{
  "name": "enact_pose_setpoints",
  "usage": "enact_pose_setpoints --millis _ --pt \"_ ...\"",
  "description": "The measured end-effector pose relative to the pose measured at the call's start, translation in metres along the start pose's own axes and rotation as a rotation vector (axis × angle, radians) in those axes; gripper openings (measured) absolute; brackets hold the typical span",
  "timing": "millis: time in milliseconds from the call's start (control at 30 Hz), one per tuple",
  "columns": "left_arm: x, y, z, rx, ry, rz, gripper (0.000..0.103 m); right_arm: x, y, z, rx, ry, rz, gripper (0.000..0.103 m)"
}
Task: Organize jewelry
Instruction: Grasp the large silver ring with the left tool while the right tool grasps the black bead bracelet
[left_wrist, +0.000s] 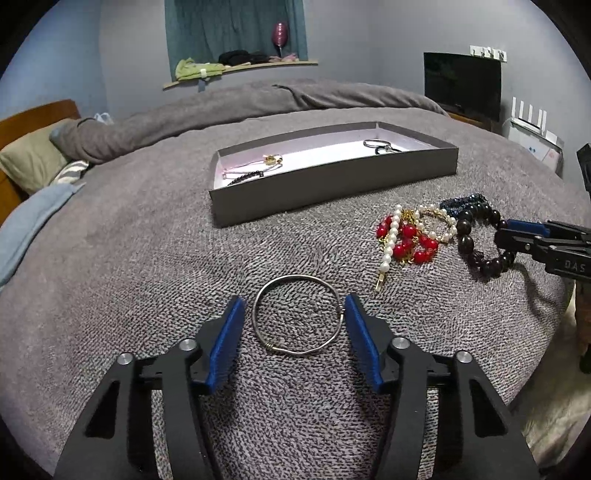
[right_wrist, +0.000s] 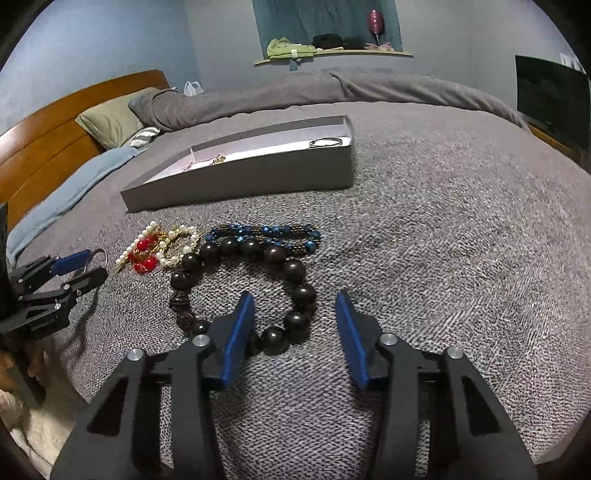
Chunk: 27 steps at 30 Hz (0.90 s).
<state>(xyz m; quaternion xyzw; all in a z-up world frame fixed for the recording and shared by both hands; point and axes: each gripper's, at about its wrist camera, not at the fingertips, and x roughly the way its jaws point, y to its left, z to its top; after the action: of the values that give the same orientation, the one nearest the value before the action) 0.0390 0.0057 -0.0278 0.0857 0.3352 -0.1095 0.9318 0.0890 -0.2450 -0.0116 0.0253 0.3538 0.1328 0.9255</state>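
Observation:
A thin silver bangle (left_wrist: 297, 315) lies flat on the grey blanket between the open jaws of my left gripper (left_wrist: 295, 306); its right edge touches the right pad. My right gripper (right_wrist: 295, 302) is open over the near right part of a dark bead bracelet (right_wrist: 255, 288), with its left finger inside the loop. That bracelet shows in the left wrist view (left_wrist: 476, 240) too. Beside it lie a blue bead bracelet (right_wrist: 269, 234) and a tangle of red beads and pearls (right_wrist: 159, 249). A grey tray (left_wrist: 332, 192) behind holds a few small pieces.
The bed's blanket (right_wrist: 443, 229) stretches out to the right. Pillows (right_wrist: 110, 122) and a wooden headboard (right_wrist: 55, 136) stand at the left. A dark screen (left_wrist: 461, 85) stands at the far right. A shelf (left_wrist: 240, 68) with clothes hangs on the back wall.

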Motion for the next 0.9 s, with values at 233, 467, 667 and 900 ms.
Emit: enact_pose_setpoints --millis 233,467,667,900 --pt "0.000 -0.001 0.000 0.001 -0.001 -0.007 0.052 0.007 -0.002 0.007 0.025 0.020 -0.014 0.016" --pt "-0.006 0.002 0.001 -0.009 -0.027 -0.023 0.051 -0.006 -0.003 0.009 0.020 -0.037 0.019 0.014" --pt "-0.013 0.005 0.010 -0.007 -0.056 -0.014 0.051 -0.026 0.007 0.023 -0.046 -0.116 0.005 0.014" --pt "-0.020 0.012 0.040 0.000 -0.109 0.006 0.052 -0.045 0.012 0.056 -0.082 -0.208 -0.019 0.014"
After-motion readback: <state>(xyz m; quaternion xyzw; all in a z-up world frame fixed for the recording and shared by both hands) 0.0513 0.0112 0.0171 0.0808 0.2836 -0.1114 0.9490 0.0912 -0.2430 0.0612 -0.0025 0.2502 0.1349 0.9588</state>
